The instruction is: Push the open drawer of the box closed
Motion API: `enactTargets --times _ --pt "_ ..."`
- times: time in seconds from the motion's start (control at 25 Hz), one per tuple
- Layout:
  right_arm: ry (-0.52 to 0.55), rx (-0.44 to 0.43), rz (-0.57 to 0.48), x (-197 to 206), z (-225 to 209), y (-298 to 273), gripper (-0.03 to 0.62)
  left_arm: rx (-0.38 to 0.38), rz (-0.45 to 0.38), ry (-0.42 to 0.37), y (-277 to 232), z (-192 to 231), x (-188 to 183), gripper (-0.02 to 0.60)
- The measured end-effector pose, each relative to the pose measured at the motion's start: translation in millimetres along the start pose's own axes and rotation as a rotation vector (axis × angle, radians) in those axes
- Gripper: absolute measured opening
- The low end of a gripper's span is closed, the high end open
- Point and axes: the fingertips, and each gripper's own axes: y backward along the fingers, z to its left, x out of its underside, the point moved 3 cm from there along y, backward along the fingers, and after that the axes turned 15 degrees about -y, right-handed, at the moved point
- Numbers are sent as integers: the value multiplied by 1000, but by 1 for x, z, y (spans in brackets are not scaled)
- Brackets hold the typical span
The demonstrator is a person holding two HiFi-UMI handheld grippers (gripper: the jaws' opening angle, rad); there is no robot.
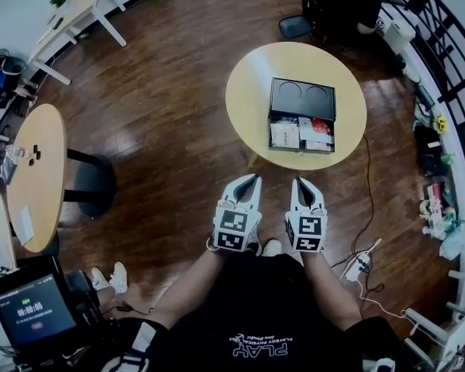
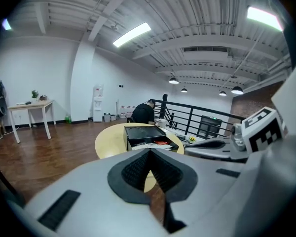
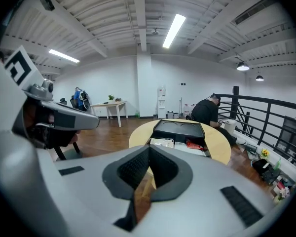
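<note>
A black box lies on a round yellow table ahead of me. Its drawer is pulled out toward me, with papers and a red item inside. Both grippers hang over the wooden floor, short of the table's near edge. My left gripper and right gripper are shut, side by side, with nothing in them. From the left gripper, the box and drawer show beyond the jaws. Past the right gripper, box and drawer lie straight ahead.
A second round table with a dark stool stands left. A white desk is at the far left. A person sits beyond the table. A railing runs along the right; cables and a power strip lie on the floor.
</note>
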Motion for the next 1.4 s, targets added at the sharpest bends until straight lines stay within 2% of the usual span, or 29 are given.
enactTargets --times 0.16,0.36,0.56,0.92,1.4 --pt "0 25 3 -1 -3 -13 5 6 -6 -19 -11 14 -4 -3" --pt "-49 67 8 -3 -20 -19 5 23 26 1 -20 20 -7 -4" --pt "-39 77 67 3 -42 -37 5 0 45 17 -40 22 -6 -3" --pt "-44 53 122 5 -61 -64 5 -30 70 38 -69 25 -3 -3" --pt "-58 65 207 30 -74 -90 5 -2 110 35 -83 13 11 -3"
